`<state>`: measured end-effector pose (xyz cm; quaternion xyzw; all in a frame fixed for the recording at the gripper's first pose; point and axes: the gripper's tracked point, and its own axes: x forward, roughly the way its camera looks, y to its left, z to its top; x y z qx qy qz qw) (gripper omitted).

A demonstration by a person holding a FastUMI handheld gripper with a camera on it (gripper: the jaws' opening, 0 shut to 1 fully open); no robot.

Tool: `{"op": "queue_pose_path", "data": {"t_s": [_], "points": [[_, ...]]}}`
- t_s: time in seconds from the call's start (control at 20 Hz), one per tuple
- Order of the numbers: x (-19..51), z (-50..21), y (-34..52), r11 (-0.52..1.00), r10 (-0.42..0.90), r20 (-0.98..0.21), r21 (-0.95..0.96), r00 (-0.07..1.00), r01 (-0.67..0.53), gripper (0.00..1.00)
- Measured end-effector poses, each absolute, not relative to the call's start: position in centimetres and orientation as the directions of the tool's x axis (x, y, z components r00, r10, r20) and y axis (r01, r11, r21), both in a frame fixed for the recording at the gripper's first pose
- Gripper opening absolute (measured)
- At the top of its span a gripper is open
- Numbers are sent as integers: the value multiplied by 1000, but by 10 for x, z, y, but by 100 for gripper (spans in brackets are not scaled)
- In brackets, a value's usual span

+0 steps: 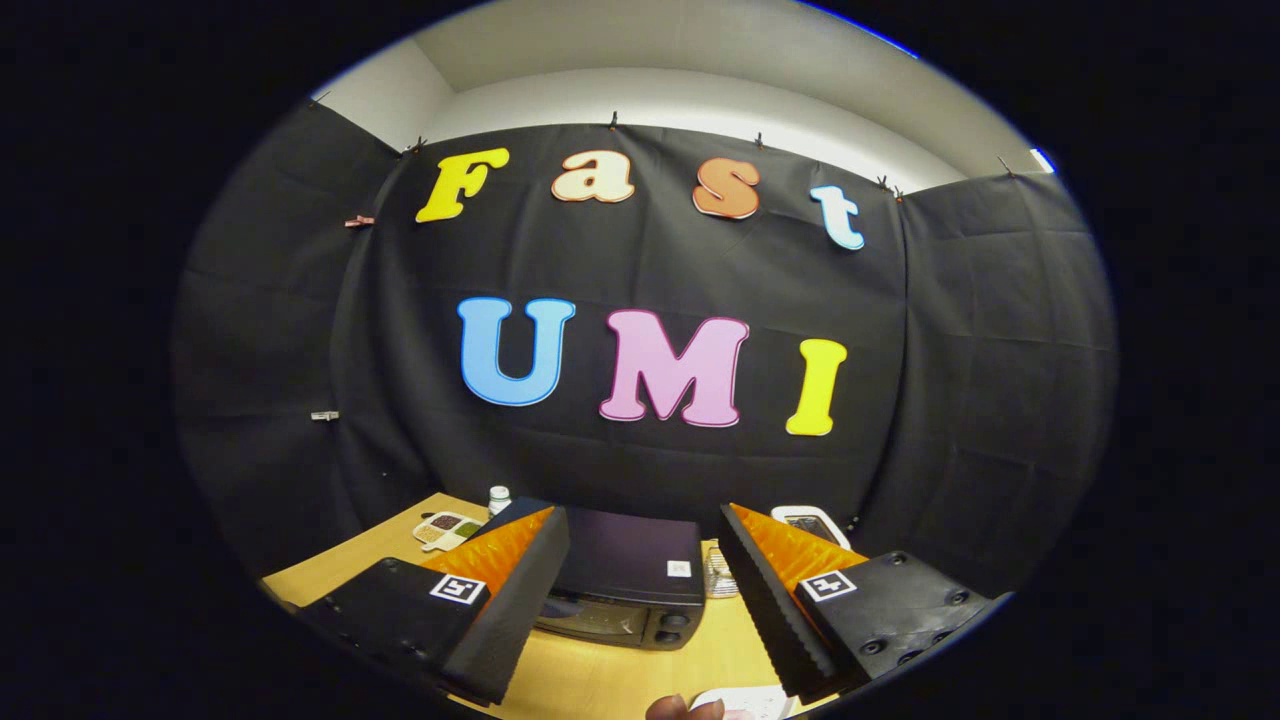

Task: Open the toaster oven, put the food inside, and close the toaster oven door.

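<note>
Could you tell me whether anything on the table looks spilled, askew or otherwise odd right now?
Nothing stands out. The toaster oven sits square on the table with its door shut, beyond the open tongs, which hold nothing.

The handheld gripper [645, 600] seen from its own camera: two wedge-shaped fingers [520, 590], set wide apart, each with a ridged, sawtooth inner face and a flat slab-like side. Behind each finger sits a dark, boxy mount [400, 610] with rounded corners — matte, studded with small round screws along its outer edge. A square black-and-white marker [459, 588] is fixed to the top of each mount, just behind the finger's base. Below the fingers, a fingertip [685, 709] of the person — too little of it in view to tell any sleeve or clothing.
</note>
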<state>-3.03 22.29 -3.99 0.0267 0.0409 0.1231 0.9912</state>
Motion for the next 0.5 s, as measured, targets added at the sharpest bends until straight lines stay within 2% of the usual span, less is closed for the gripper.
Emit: {"op": "queue_pose_path", "data": {"t_s": [0.5], "points": [[-10,-154,333,954,294,-328,155,898,-255,98]]}}
